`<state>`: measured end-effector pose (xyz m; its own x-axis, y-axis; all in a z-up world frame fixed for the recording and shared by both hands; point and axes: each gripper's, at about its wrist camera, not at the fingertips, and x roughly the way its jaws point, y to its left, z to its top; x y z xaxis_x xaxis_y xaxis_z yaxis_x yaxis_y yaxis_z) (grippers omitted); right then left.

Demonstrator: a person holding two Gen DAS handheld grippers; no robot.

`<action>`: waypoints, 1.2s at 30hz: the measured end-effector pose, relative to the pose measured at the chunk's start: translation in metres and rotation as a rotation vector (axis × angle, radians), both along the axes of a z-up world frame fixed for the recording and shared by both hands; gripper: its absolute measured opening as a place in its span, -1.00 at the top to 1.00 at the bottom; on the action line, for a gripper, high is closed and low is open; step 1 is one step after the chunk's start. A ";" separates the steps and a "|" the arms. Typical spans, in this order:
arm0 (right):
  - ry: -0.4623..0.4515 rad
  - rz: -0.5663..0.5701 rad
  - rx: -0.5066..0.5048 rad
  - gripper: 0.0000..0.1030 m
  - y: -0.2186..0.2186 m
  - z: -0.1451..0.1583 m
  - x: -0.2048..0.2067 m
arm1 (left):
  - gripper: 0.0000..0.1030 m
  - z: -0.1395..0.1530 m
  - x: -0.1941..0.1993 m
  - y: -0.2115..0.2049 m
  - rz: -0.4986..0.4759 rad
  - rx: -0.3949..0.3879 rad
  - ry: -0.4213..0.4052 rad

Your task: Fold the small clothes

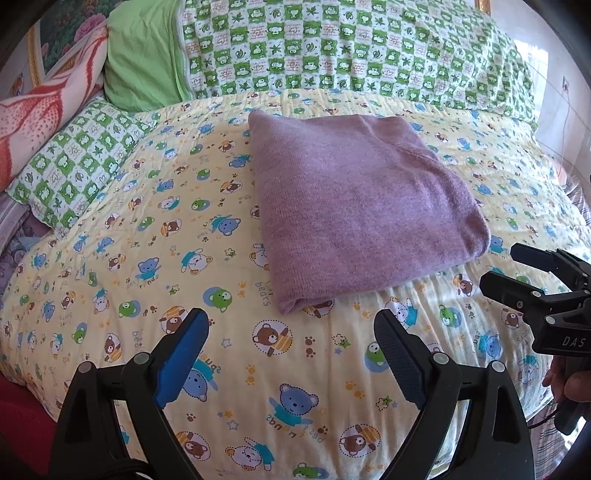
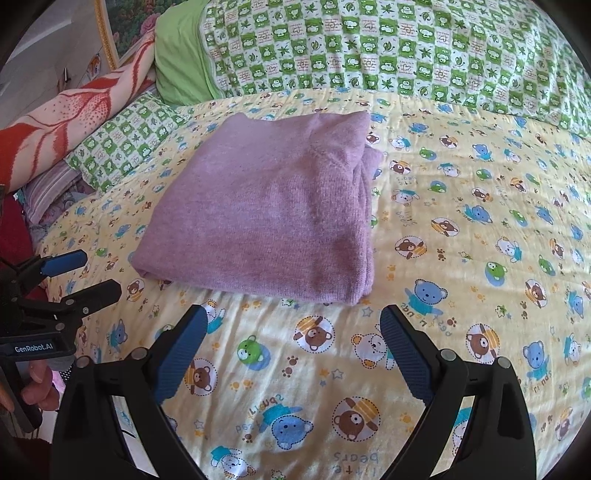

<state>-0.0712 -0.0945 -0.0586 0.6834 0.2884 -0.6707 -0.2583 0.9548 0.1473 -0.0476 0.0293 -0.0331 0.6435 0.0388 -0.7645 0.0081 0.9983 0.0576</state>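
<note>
A purple knitted garment (image 1: 354, 199) lies folded into a flat rectangle on the yellow bear-print sheet (image 1: 258, 369); the right wrist view shows the garment (image 2: 266, 214) too. My left gripper (image 1: 290, 321) hovers open just short of the garment's near edge, nothing between its blue pads. My right gripper (image 2: 293, 317) is open as well, a little back from the garment's near right corner. The right gripper (image 1: 498, 267) appears at the right edge of the left wrist view, and the left gripper (image 2: 96, 271) at the left edge of the right wrist view, both open and held by a hand.
A green and white checked quilt (image 1: 369, 48) is piled along the back of the bed. A matching pillow (image 1: 74, 173) and a red and pink blanket (image 1: 44, 110) lie at the left. A gold-framed picture (image 2: 122, 26) hangs behind.
</note>
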 end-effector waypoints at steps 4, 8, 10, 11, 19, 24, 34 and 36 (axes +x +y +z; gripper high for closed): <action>-0.002 0.000 0.006 -0.84 0.000 0.002 -0.001 | -0.78 0.000 0.001 0.000 -0.005 0.001 -0.001; -0.010 0.001 0.009 -0.84 0.001 0.003 -0.002 | -0.78 0.002 0.001 -0.001 -0.009 0.004 -0.005; -0.012 0.005 0.011 -0.84 0.002 0.005 -0.002 | -0.78 0.002 0.000 -0.002 -0.007 0.003 -0.006; -0.014 0.007 0.010 -0.84 0.002 0.005 -0.002 | -0.79 0.002 0.000 -0.002 -0.006 0.004 -0.007; -0.029 0.031 0.004 -0.84 0.009 0.009 -0.002 | -0.80 0.002 0.001 -0.001 -0.006 0.000 -0.006; -0.035 0.040 -0.003 -0.84 0.014 0.011 -0.001 | -0.81 0.002 0.003 0.000 -0.004 -0.008 -0.003; -0.037 0.045 -0.004 -0.84 0.016 0.013 0.002 | -0.83 0.002 0.003 0.000 -0.003 -0.009 -0.006; -0.038 0.047 -0.006 -0.84 0.016 0.013 0.002 | -0.83 0.002 0.003 0.000 -0.004 -0.008 -0.006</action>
